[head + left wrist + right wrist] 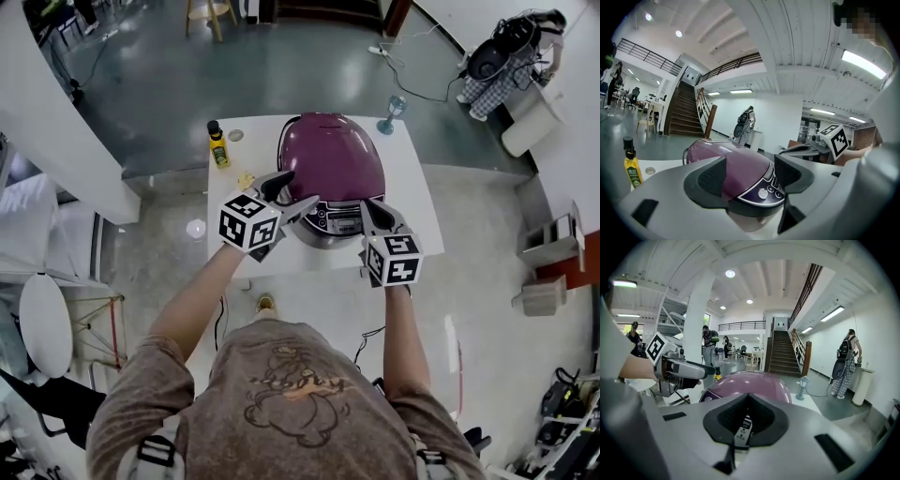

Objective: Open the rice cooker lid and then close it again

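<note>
Both poised at the closed rice cooker (330,159).
My left gripper (293,190) gapes wide, right gripper (367,205) pinched together; bottle (217,145), glass (392,112) beyond.

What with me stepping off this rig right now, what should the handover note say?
Left gripper: open, fingers apart, holding nothing, at the front left of the rice cooker.
Right gripper: shut, empty, at the cooker's front right.
Rice cooker: on the white table, lid down.
Done: nothing that shows; a shut lid cannot say whether it was opened once.
Left: probably everything. Raise the lid, then close it again.
</note>
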`<state>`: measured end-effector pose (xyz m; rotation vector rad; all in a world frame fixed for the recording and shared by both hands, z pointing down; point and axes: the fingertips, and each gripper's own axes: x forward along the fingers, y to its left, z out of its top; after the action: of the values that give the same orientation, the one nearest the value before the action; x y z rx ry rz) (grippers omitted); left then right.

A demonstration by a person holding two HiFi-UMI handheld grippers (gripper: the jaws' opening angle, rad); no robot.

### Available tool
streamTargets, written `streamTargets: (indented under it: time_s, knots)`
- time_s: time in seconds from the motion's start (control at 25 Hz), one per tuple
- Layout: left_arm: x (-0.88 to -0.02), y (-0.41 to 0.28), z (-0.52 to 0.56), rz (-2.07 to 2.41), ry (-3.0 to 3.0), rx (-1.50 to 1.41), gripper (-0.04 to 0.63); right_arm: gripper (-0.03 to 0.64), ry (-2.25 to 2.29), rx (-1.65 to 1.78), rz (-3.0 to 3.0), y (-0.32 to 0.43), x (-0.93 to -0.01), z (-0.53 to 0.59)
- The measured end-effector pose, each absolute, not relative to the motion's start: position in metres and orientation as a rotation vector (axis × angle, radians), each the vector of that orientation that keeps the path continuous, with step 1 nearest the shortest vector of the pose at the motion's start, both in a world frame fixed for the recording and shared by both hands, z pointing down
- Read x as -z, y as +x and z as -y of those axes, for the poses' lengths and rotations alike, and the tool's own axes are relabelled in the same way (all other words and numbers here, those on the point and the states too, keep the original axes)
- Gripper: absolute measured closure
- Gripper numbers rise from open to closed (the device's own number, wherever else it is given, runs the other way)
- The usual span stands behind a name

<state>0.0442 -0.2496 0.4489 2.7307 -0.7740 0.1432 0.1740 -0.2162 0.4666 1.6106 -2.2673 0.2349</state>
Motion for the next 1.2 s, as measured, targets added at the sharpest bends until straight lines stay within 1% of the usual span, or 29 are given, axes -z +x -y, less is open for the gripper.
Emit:
streamTargets:
  time_s: [0.52,1.2]
  knots:
    - [-0.438,0.051,0.17,0.798,2.726,-0.132,0.256,0.611,1.636,-0.274,2.384,0.184,-0.462,0.134]
    - [-0.419,0.005,0.093,0.913,2.783,-0.115,0.256,0.611,1.735,-0.324,2.442,0.173,-0.451,0.057]
